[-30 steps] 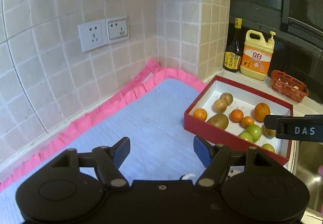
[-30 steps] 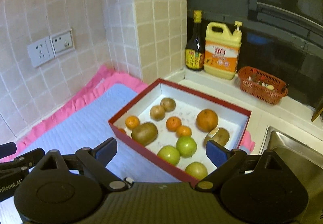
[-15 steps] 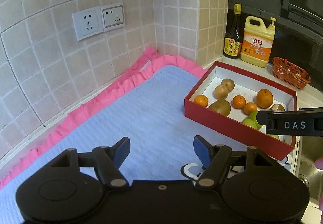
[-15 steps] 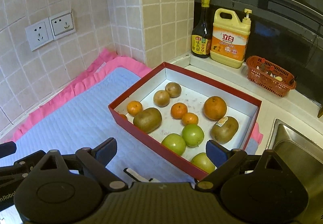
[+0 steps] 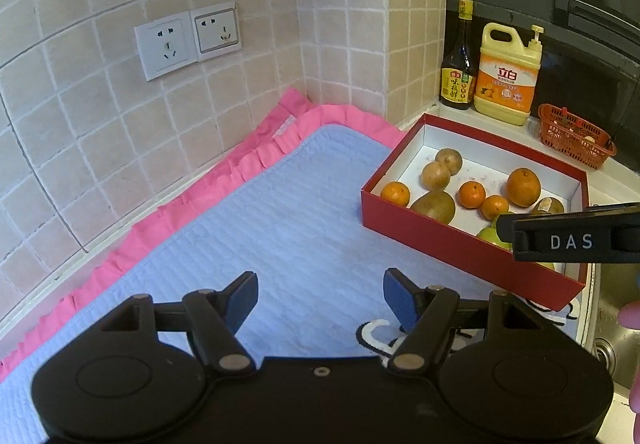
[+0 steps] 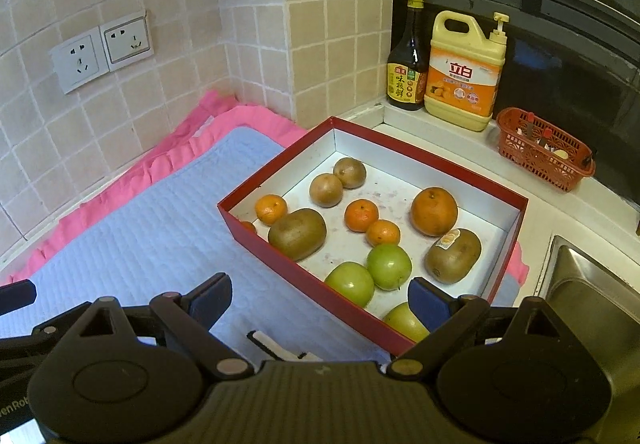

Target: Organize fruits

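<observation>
1. On the surface, over a pale blue quilted mat (image 6: 152, 228) with a pink frill, sits a red box (image 6: 472, 179) with a white inside. It lies at about two o'clock from the left gripper (image 5: 320, 296) and at twelve to one o'clock from the right gripper (image 6: 320, 296).
2. Both grippers hover with fingers spread wide and nothing between them; the right one's far finger (image 6: 430, 304) hangs over the box's near corner.
3. Risk: the fruits are round and loose. A pinch set off-centre would likely squirt one sideways into its neighbours.
4. Risk: the two green apples (image 6: 388, 266) sit touching, with a third at the near wall. Fingers coming down there could strike the red wall or nudge the wrong fruit.
5. Risk: the box is light-looking, so a push on its rim might slide it across the soft mat toward the sink (image 6: 592, 308) at three o'clock.
6. The fruits: three small tangerines (image 6: 361, 215), one large orange (image 6: 434, 211), two big brown kiwis (image 6: 297, 234), one bearing a sticker, and two small brown round fruits (image 6: 326, 189) at the back.
7. All are mixed, not grouped by kind.
</observation>
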The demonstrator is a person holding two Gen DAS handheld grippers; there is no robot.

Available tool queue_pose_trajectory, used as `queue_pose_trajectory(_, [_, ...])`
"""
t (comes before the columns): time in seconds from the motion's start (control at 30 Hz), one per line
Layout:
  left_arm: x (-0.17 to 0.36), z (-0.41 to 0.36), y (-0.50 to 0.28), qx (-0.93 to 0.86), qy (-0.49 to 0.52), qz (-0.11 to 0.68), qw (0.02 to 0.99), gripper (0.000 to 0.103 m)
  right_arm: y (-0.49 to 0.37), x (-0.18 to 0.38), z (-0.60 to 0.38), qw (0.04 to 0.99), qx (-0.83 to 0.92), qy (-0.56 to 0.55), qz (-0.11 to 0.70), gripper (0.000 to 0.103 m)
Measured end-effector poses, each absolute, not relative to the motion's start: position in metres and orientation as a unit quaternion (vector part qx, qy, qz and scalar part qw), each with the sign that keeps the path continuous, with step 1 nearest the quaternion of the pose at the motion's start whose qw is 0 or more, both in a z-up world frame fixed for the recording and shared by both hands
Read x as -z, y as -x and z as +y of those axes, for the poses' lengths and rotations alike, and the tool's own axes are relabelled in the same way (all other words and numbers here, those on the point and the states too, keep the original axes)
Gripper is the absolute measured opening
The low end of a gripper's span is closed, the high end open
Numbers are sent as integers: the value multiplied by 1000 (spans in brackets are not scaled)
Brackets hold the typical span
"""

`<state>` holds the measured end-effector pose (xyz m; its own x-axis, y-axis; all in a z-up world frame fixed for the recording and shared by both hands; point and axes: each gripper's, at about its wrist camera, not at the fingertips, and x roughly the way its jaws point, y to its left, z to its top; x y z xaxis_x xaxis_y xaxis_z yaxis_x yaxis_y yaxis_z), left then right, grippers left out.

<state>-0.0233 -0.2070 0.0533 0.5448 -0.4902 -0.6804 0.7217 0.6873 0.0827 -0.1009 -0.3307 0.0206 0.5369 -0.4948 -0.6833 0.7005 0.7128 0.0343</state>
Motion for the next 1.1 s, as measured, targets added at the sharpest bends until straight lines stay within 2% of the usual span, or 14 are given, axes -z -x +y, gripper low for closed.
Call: queue_pose_trajectory(1.1, [-46,-209,16,349,-184,332,857,82,86,-12,-334,863,335,-158,344,96])
